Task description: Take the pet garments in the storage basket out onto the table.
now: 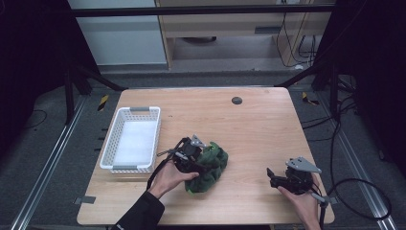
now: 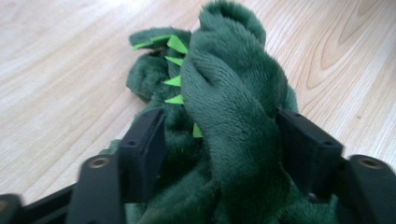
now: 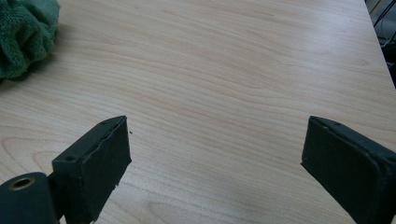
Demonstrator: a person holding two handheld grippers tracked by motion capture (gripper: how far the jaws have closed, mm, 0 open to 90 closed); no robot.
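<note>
The wooden table [image 1: 258, 124] holds a white basket [image 1: 111, 143]. Just right of the basket lies a green plush toy [image 1: 210, 165], soft, light and squashy. The left gripper [image 2: 219, 140] has its jaws spread around a thick fold, a good spot to pinch. The right gripper [image 3: 215, 154] is spread, holding nothing.

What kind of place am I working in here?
Most likely a lab or test rig, not a home. A bare wooden table stands inside a dark metal frame, with loose cables across the grey floor. On the table sit a white basket and a green plush toy.
</note>
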